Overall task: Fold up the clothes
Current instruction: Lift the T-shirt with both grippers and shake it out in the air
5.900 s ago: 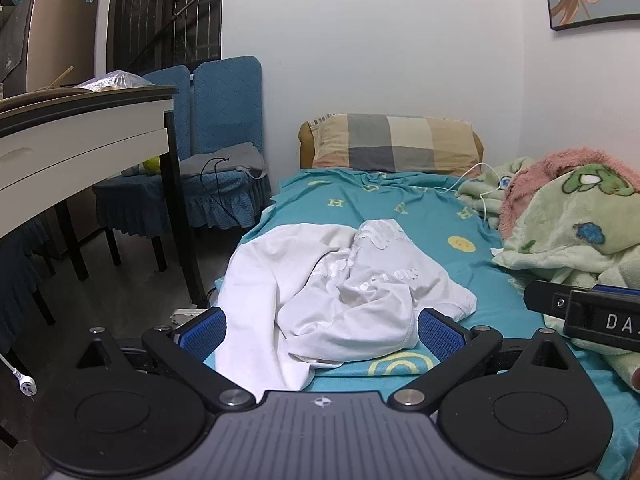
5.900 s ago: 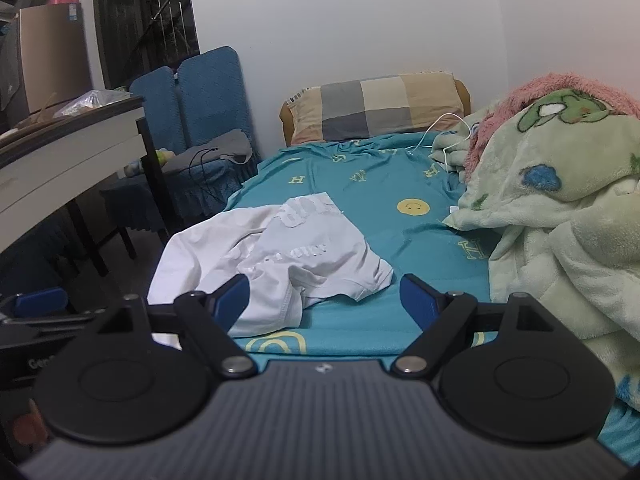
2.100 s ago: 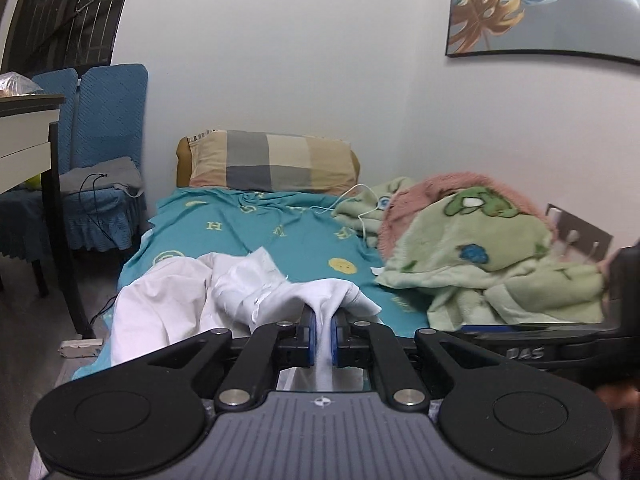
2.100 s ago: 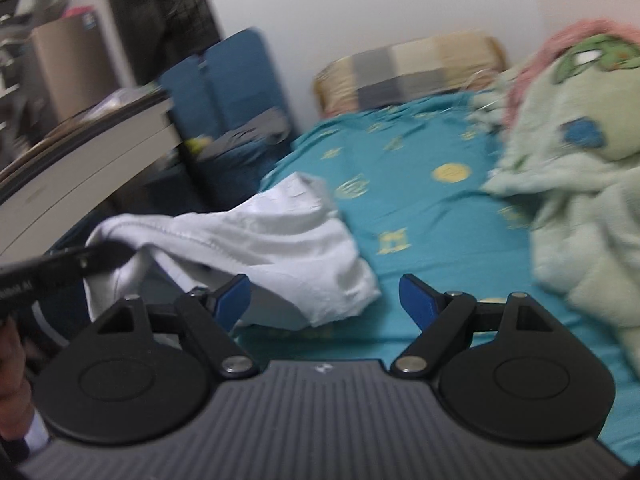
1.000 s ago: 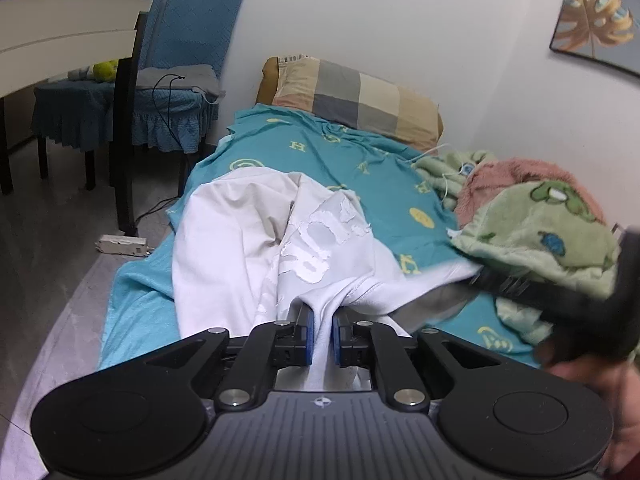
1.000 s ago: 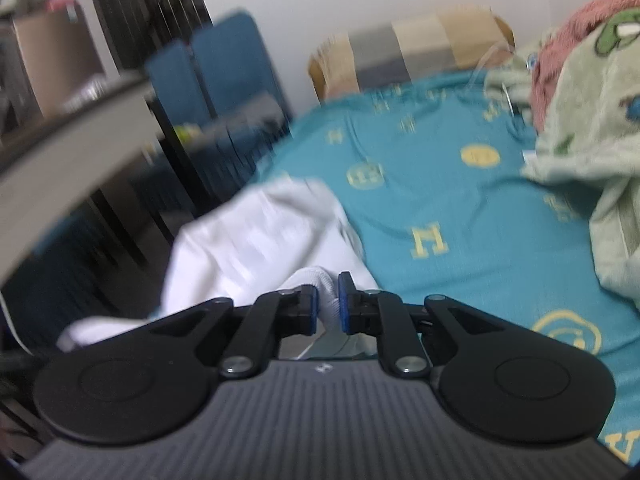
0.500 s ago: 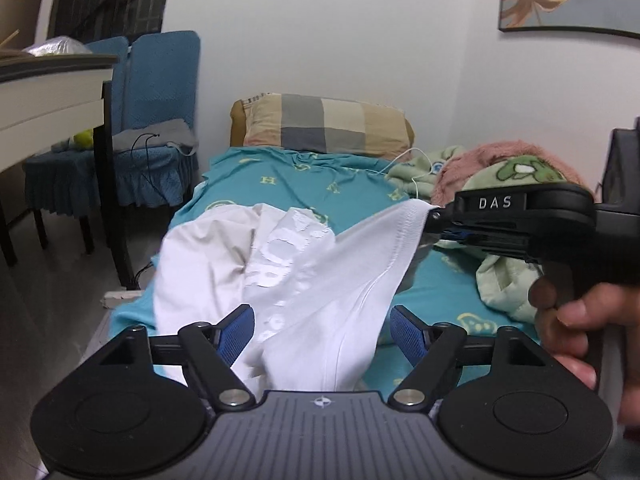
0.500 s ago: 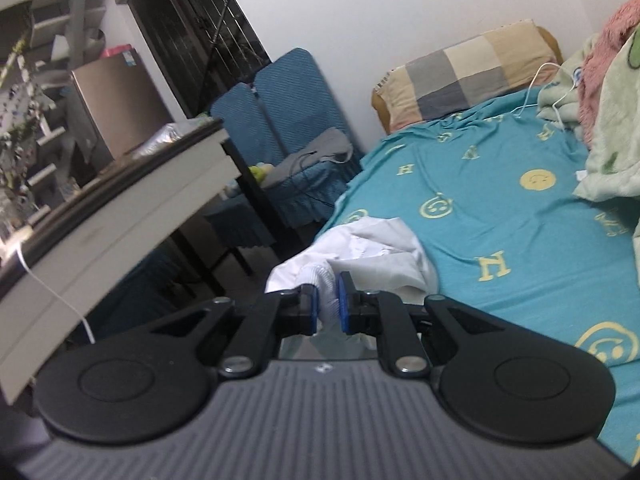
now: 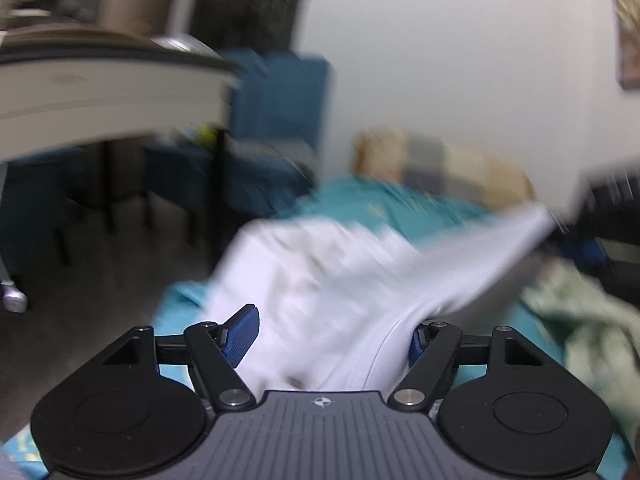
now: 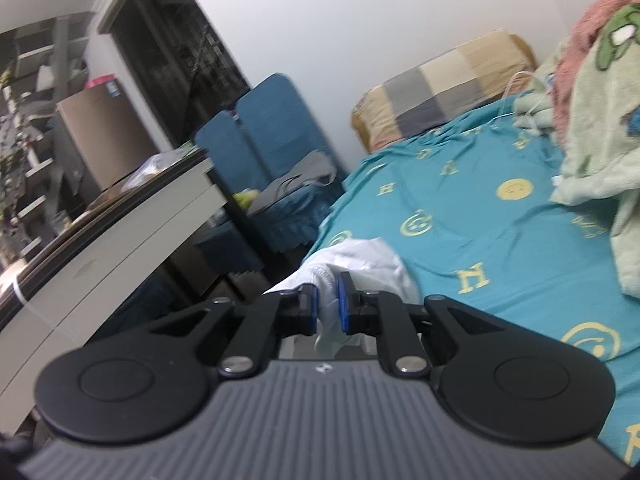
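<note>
1. The white garment (image 9: 340,280) hangs half-lifted over the teal bed (image 10: 480,216), one end pinched in the closed fingers of the right gripper (image 10: 328,308).
2. The left gripper (image 9: 332,332) gapes wide; cloth drapes between its fingers, ungripped.
3. With only one corner held, the garment may bunch up or slide off the bed edge towards the floor (image 9: 100,280).
</note>
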The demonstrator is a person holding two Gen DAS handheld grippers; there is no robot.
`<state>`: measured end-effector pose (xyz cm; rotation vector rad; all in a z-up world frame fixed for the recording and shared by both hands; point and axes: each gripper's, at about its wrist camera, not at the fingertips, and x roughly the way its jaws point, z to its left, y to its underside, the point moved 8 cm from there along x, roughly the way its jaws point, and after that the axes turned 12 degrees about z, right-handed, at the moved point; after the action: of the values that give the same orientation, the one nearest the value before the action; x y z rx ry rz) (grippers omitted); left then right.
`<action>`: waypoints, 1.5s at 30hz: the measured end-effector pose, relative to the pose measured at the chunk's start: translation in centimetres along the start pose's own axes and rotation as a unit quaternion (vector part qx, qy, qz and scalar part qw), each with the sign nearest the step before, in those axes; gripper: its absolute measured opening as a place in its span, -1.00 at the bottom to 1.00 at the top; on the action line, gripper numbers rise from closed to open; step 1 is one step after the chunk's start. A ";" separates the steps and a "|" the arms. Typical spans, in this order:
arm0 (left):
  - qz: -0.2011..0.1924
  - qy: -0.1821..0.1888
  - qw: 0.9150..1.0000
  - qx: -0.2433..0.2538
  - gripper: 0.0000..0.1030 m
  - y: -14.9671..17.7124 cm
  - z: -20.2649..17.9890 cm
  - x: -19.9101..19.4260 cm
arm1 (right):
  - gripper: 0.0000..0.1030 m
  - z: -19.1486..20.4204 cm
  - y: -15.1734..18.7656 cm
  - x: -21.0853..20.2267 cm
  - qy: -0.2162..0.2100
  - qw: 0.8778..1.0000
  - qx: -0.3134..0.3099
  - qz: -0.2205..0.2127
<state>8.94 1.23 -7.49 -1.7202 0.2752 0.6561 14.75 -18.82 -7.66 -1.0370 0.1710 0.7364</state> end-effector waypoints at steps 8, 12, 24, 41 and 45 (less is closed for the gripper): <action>-0.001 -0.063 0.998 -0.012 0.44 -0.4 3.1 -2.5 | -0.74 0.6 1.1 1.3 0.139 0.982 -0.125 -0.026; -0.016 -0.067 0.997 -0.032 0.38 -1.3 4.9 -3.6 | -0.70 -0.1 2.8 3.8 0.182 0.970 -0.163 0.017; 0.070 -0.047 0.995 -0.058 0.32 -0.2 6.9 -1.9 | -0.84 -3.3 1.6 2.6 0.169 0.984 -0.047 -0.034; 0.148 0.045 0.988 0.009 -0.54 4.8 1.5 -2.0 | -0.88 -4.5 -2.1 -2.1 0.193 0.972 -0.016 -0.129; 0.079 0.040 0.996 -0.017 -0.80 0.5 2.5 -2.7 | -0.90 -3.5 -2.4 -2.2 0.197 0.971 -0.028 -0.135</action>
<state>5.74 3.03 -6.71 -1.7722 0.4624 0.7122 15.33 -23.49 -6.81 -1.2248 0.3443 0.2833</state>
